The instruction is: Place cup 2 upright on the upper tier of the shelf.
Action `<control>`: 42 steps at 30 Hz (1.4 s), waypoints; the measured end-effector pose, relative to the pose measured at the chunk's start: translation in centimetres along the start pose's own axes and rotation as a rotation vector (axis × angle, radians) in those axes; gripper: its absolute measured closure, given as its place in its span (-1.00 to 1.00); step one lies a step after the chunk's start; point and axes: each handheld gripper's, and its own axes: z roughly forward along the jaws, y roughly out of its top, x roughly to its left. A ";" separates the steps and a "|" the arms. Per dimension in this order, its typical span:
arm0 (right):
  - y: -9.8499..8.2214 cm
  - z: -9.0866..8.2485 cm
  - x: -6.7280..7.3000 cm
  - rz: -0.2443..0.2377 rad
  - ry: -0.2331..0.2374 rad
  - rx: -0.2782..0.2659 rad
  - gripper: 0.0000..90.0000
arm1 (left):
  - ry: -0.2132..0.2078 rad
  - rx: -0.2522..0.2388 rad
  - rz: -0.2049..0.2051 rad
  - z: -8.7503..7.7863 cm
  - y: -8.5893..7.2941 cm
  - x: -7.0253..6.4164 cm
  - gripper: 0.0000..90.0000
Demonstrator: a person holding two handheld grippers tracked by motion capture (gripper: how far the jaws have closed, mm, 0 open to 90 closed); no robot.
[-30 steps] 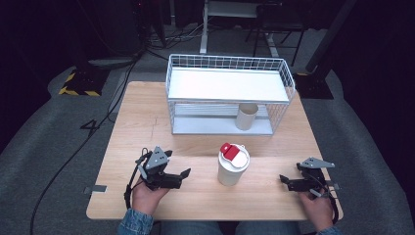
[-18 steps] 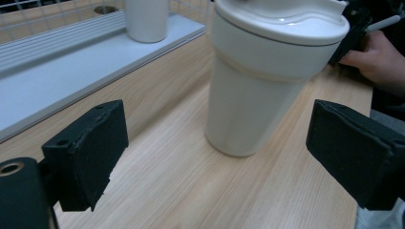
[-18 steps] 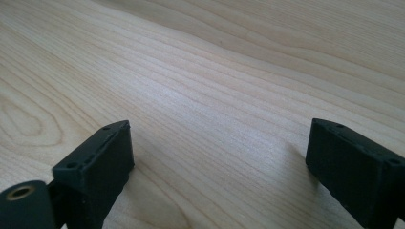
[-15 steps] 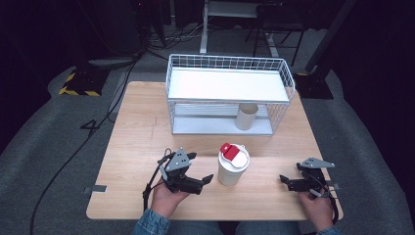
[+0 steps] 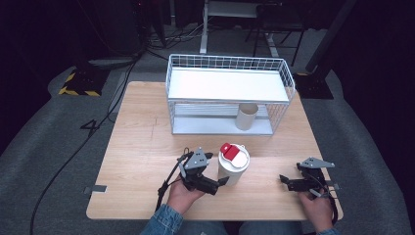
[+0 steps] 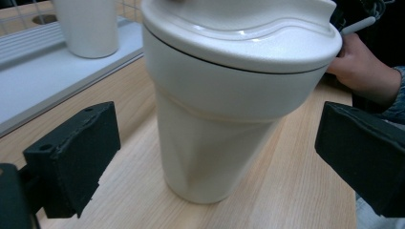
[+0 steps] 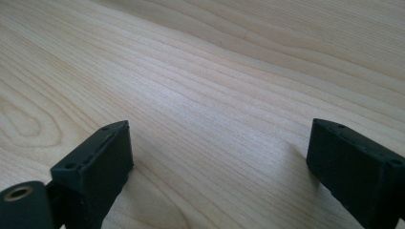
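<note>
- At the front of the tabletop (image 5: 147, 147), a lidded white cup (image 5: 233, 166) with a red tab stands just ahead of the left tool (image 5: 222, 182), whose jaws gape wide either side of it, gripping nothing.
- The right tool (image 5: 284, 180) rests well apart, jaws spread over bare wood, empty.
- A second cup (image 5: 247, 116) sits inside the wire rack (image 5: 230, 93).
- Risk: the tall cup looks top-heavy; a glancing or off-centre jaw could tip it.
</note>
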 end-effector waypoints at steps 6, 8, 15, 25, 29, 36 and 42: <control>0.0 0.0 0.0 0.001 -0.001 0.001 -0.81 | -0.001 0.013 0.010 1.6 0.1 -0.3 -1.00; 0.0 0.0 0.0 0.001 -0.001 0.001 -0.81 | 0.004 0.013 0.010 2.0 0.1 -0.4 -1.00; 0.0 0.0 0.0 0.001 -0.002 0.002 -0.81 | 0.018 0.007 0.012 3.3 -0.6 -0.6 -1.00; 0.0 0.0 0.0 0.001 -0.003 0.003 -0.82 | 0.020 -0.056 -0.030 4.9 -1.1 -0.7 -1.00; 0.0 0.0 0.0 0.001 -0.003 0.003 -0.82 | 0.035 -0.050 -0.017 5.5 -1.5 -0.7 -0.91; 0.0 0.0 0.0 0.001 -0.003 0.003 -0.82 | 0.040 -0.065 -0.015 6.0 -2.1 -0.6 -0.74; 0.0 0.0 0.0 0.001 -0.003 0.003 -0.82 | 0.054 -0.078 -0.002 6.0 -2.2 -0.8 -0.72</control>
